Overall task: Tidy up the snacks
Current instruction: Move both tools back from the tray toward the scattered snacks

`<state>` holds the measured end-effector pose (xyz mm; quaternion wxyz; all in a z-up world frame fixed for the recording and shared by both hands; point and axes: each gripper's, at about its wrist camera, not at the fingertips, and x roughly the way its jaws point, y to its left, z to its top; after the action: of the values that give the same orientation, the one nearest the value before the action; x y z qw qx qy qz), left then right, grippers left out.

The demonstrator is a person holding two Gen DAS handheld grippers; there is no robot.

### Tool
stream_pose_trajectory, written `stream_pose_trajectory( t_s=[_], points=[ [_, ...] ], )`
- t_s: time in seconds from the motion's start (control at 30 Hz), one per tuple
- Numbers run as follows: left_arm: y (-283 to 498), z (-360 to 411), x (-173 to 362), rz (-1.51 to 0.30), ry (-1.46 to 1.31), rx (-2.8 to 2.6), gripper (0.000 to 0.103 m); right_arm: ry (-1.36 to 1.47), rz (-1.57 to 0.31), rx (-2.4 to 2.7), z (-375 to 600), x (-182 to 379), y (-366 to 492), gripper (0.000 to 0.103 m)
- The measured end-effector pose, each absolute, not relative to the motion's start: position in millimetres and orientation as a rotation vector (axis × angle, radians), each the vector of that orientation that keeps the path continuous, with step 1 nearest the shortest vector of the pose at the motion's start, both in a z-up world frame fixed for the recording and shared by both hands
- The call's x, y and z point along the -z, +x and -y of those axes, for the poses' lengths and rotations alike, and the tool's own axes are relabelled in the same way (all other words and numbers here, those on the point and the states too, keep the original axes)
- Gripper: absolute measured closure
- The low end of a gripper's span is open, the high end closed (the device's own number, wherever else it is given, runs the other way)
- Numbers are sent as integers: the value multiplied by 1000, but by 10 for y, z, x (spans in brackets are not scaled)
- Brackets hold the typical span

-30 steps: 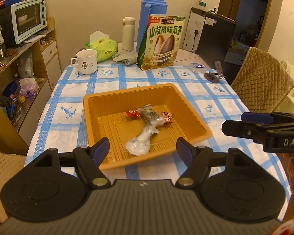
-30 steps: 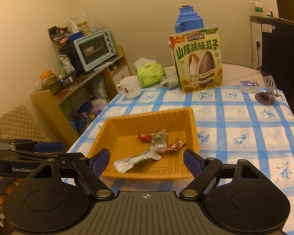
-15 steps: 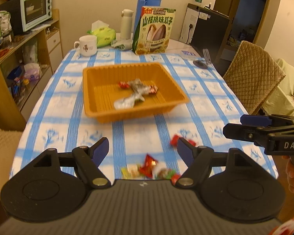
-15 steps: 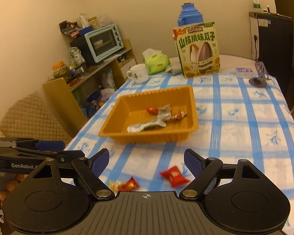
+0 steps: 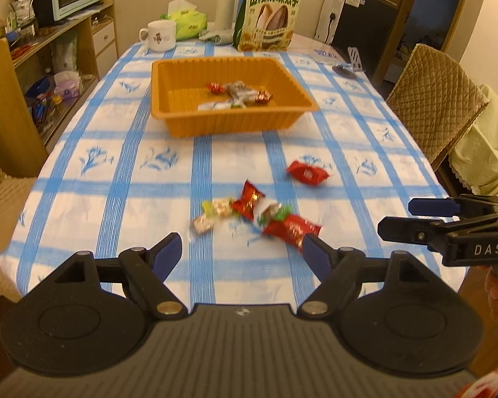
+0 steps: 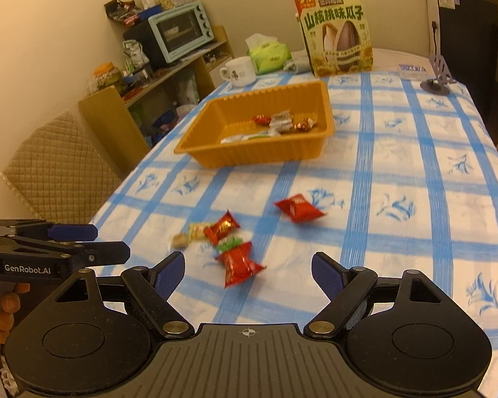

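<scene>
Sweets lay loose on the bench, the red bow-tie candy (image 6: 240,263) just ahead of the spread, empty right hand-held gripper (image 6: 247,273), lengthwise toward the far orange tray (image 6: 259,157).

Each claw is matte black plastic: a ribbed grey-black centre plate, two round housings with recessed discs, silver pivot screws and angled arms tipped with blue pads. The left claw (image 5: 242,252) carries white "GenRobot.AI" lettering, the right claw (image 6: 248,273) reads "DAS". Fingers (image 5: 496,295) of bare skin grip its handle.
</scene>
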<state>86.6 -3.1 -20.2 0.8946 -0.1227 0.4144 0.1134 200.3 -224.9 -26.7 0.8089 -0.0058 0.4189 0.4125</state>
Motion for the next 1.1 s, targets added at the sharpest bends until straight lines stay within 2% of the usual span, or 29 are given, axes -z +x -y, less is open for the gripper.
stream_pose_trajectory(
  t_s=[0.6,1.03,1.1],
  points=[
    [767,-65,560,-934,-262,-284,25,-127,-993,-919,2011,697,1925,20],
    [826,-259,632,-938,-277,-303,25,-212,-914,-971,1668,762,1958,20],
    [834,-284,642,-938,-279,-306,25,-228,-895,-981,1609,779,1966,23]
  ],
)
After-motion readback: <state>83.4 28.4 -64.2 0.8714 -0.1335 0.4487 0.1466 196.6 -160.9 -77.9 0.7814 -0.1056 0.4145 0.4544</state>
